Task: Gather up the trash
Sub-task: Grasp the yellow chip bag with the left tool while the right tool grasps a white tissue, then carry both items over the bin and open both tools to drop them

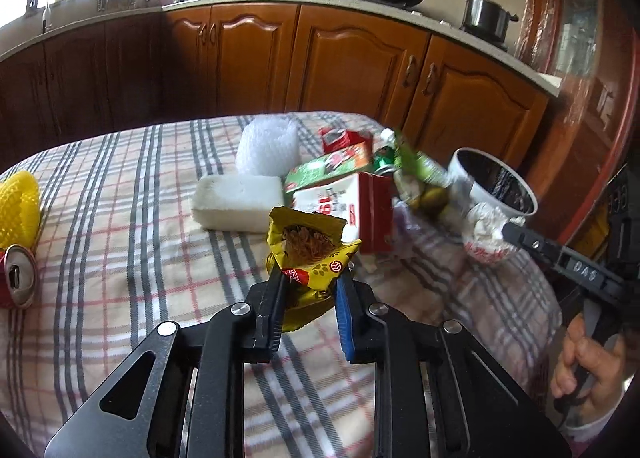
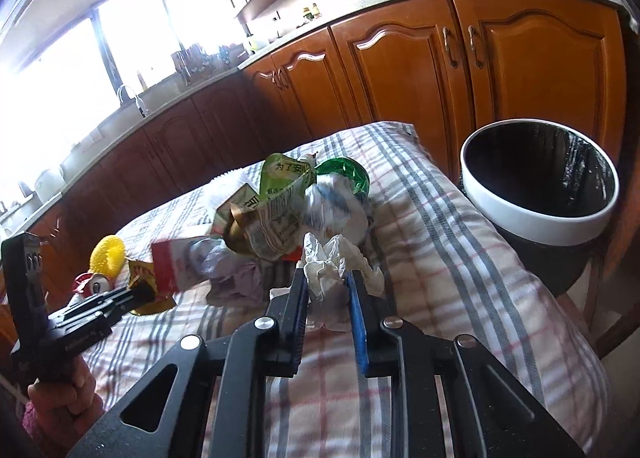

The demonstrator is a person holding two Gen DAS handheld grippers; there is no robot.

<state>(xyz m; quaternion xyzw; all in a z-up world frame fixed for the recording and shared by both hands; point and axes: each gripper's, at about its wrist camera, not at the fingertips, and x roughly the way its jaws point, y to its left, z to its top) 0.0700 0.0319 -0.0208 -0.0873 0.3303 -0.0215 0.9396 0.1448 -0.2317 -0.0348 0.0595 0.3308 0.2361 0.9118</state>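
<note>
**Collection barely begun: both tongs loaded, bin appears empty**

Bench (image 1: 120, 193): covered with a plaid cloth and still carrying most of the litter. The waste bin (image 2: 536, 217), white-rimmed with a dark liner, stands just off the bench's far right end; no rubbish shows in the part of its interior that is visible, so I judge nothing has been deposited yet.

Remaining on the bench, largest first: a white foam block (image 1: 236, 201), a roll of bubble wrap (image 1: 267, 145), red-and-white and green cartons (image 1: 344, 201), a green pouch (image 2: 280, 177) heaped with crumpled paper, a yellow mesh sleeve (image 1: 18, 209) and a crushed red can (image 1: 18, 278) at the near left edge.

Left tongs (image 1: 310, 290): closed onto a torn yellow snack packet (image 1: 308, 254), which sits pinched between the pads just above the cloth.

Right tongs (image 2: 328, 298): closed onto a crumpled white tissue (image 2: 332, 270), beside the central heap.

Assessment: two items secured but not yet carried to the bin; the bulk remains outstanding.
</note>
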